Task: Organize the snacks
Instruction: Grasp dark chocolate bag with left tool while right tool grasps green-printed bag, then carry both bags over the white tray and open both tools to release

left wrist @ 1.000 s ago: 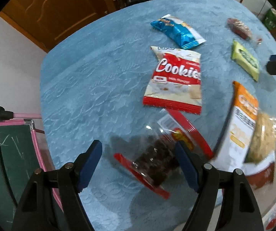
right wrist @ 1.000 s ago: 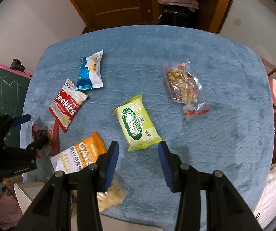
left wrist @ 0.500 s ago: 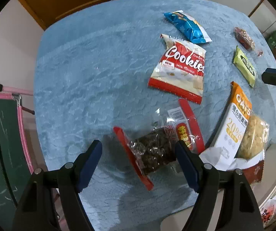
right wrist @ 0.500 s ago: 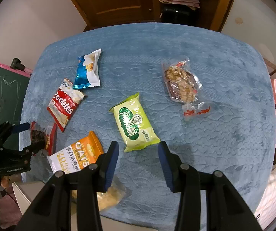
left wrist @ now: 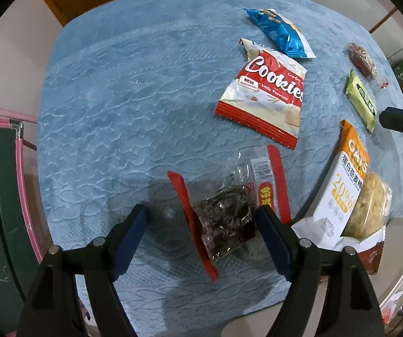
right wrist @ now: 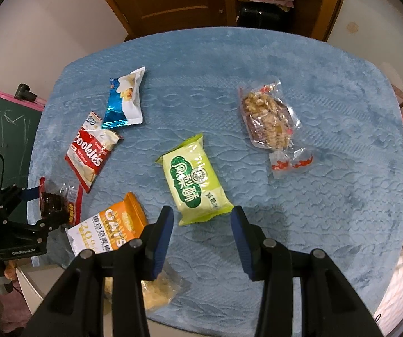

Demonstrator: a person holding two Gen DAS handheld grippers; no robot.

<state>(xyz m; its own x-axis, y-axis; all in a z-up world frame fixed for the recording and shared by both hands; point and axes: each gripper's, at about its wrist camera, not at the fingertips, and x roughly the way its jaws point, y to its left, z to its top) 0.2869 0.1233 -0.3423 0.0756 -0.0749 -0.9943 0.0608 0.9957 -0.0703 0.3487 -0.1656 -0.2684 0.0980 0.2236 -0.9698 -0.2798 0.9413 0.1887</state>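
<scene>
My left gripper (left wrist: 201, 224) jaws just narrowed, open around the dark snack bag (left wrist: 226, 210); right gripper (right wrist: 201, 224) half open, empty.

A blue quilted cloth is covering the surface (right wrist: 257, 64). Lying on it are a blue packet (right wrist: 125, 102), a red cookie bag (right wrist: 91, 151), a clear red-edged pack of dark snacks (left wrist: 226, 207), an orange oats pack (right wrist: 111, 224) overhanging the near edge, a green packet (right wrist: 195, 179), and a clear nut pack (right wrist: 268, 120) well apart on the right.
</scene>
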